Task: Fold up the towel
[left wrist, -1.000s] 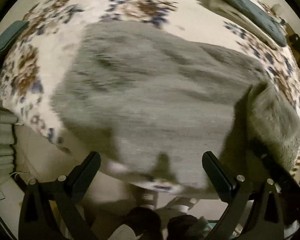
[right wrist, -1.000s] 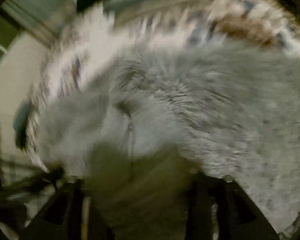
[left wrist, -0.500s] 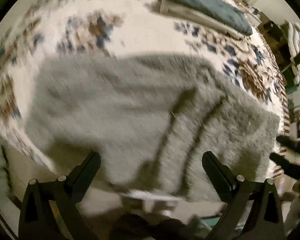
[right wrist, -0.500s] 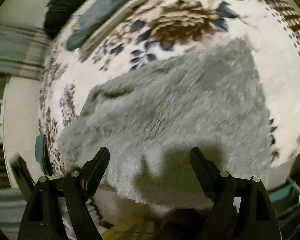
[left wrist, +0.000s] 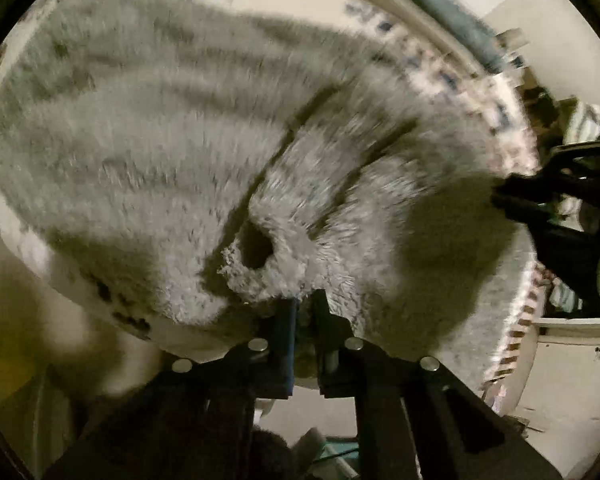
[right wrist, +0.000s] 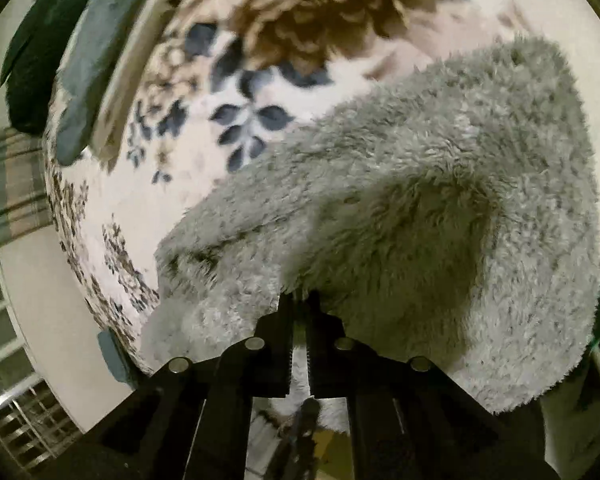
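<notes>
Towel (left wrist: 148, 152), shaggy grey pile, near edge bunched, both grippers' jaws clamped on it, floral bedspread (right wrist: 204, 92) beneath

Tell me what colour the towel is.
Grey and fluffy throughout; the towel shows best in the right wrist view.

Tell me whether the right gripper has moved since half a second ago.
Yes. The right gripper has closed in on the towel, clamping its near edge; the floral bedspread looms larger.

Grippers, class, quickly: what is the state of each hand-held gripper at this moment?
Left hand-held gripper: shut on the grey towel's near edge.
Right hand-held gripper: shut on the same towel's near edge.
</notes>
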The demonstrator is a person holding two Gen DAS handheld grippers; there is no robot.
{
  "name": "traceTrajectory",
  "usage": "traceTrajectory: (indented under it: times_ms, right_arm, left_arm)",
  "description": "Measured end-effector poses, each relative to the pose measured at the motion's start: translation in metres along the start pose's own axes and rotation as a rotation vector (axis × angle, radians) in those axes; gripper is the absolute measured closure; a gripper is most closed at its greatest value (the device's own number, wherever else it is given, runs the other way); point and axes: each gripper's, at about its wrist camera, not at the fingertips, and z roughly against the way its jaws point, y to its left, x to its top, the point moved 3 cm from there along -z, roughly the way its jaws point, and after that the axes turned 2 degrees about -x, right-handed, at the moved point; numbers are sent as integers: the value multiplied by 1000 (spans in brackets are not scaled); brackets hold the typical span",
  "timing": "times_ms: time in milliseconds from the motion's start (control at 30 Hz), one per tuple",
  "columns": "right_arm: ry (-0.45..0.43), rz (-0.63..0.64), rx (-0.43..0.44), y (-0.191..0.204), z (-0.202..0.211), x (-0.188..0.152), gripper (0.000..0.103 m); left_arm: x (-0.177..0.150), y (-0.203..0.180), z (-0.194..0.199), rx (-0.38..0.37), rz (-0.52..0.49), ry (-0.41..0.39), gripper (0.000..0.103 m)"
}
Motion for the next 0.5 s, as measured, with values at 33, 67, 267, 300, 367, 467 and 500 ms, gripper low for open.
traceTrajectory:
  times_ms: [33,67,267,300,367,467,500]
  right_arm:
    - [-18,25,-1,5,6,-4,98]
    - [-28,43,3,10,11,-7,98]
    - [-56,115,25,32,38,-21,98]
    - [-55,129,24,37,39,-22,98]
    - [-55,159,13,45,39,-24,98]
    - [-49,215,-48,48,34,-25,96]
    - [-29,259,-108,51,27,-23,95]
  left_arm:
    - [0,-1,8,-16,-12,-6,98]
    - [-1,0,17,-24,-16,-10,98]
    - [3,15,52,-25,-21,-69,102]
    - [6,21,57,-20,-11,-76,103]
    - [7,33,56,-12,-2,-81,102]
    - [10,45,46,-48,36,-45,101]
    - [12,48,42,-55,49,-30,100]
